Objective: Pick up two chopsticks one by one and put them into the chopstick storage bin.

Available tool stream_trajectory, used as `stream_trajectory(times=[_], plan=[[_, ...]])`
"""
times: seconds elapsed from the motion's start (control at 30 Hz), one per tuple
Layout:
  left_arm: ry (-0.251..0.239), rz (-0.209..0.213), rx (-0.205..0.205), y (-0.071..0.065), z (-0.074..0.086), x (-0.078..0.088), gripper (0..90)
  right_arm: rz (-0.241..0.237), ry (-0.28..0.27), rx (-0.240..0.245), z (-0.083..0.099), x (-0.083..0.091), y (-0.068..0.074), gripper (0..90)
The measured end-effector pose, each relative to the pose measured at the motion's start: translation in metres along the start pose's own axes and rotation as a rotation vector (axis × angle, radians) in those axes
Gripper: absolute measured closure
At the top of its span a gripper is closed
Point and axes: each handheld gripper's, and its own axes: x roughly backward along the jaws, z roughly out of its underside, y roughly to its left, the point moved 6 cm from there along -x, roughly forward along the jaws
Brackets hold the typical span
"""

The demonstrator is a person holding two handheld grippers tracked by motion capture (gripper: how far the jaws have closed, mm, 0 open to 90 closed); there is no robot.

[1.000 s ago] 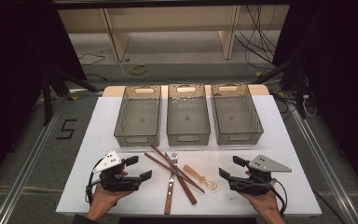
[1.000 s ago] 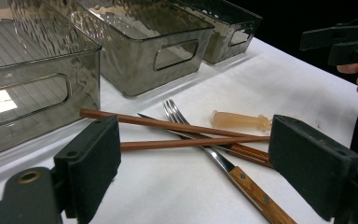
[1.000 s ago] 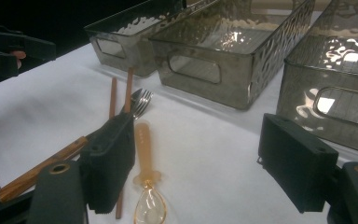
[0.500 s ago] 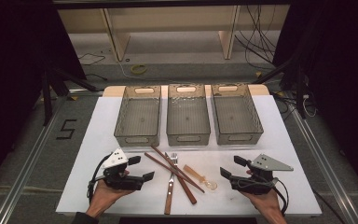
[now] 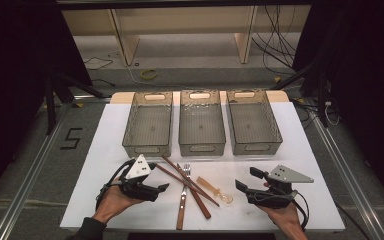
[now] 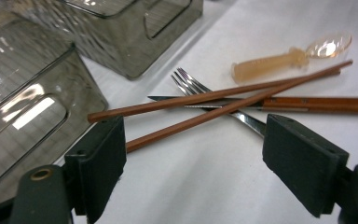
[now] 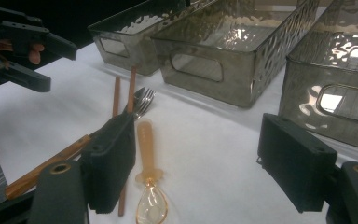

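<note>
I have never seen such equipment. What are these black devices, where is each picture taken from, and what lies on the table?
A person holds one hand tool in each hand; each ends in a two-jaw claw. The high view looks down on the table: the left claw and the right claw are both open and hold nothing. The other two pictures come from cameras riding on each claw, looking along its black jaws. On the white table stand three empty grey bins. In front lie two brown chopsticks, a fork with a wooden handle and a small amber spoon.
</note>
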Motion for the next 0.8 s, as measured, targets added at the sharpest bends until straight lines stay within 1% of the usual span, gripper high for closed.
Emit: stream_trajectory(times=[0.07,0.1,0.27,0.33,0.4,0.53,0.6,0.67,0.77,0.8], plan=[[0.008,-0.012,-0.05,-0.001,-0.001,-0.003,21.2,-0.002,0.002,-0.003,0.0,0.0,0.0,28.6],[0.016,-0.01,-0.068,-0.002,-0.001,-0.005,21.6,-0.005,0.002,-0.003,0.0,0.0,0.0,28.6],[0.072,-0.022,-0.178,-0.003,-0.001,-0.015,23.8,-0.011,0.005,0.004,0.001,-0.002,0.001,28.8],[0.089,-0.012,-0.201,-0.003,-0.001,-0.019,25.0,-0.013,0.007,0.004,0.001,-0.002,0.001,28.9],[0.113,-0.001,-0.24,-0.003,-0.002,-0.024,27.0,-0.012,0.01,0.0,0.001,-0.002,0.001,29.0],[0.154,0.023,-0.284,-0.001,-0.002,-0.032,30.7,-0.014,0.014,0.007,0.002,-0.003,0.002,29.2],[0.177,0.041,-0.312,0.0,-0.004,-0.036,32.3,-0.015,0.02,0.006,0.002,-0.003,0.002,29.4],[0.192,0.059,-0.321,0.002,-0.006,-0.038,33.7,-0.017,0.023,0.005,0.003,-0.004,0.002,29.4],[0.23,0.089,-0.356,0.004,-0.009,-0.041,35.5,-0.023,0.03,0.008,0.003,-0.005,0.003,29.4],[0.235,0.096,-0.357,0.005,-0.01,-0.042,35.4,-0.024,0.031,0.01,0.004,-0.005,0.003,29.5]])
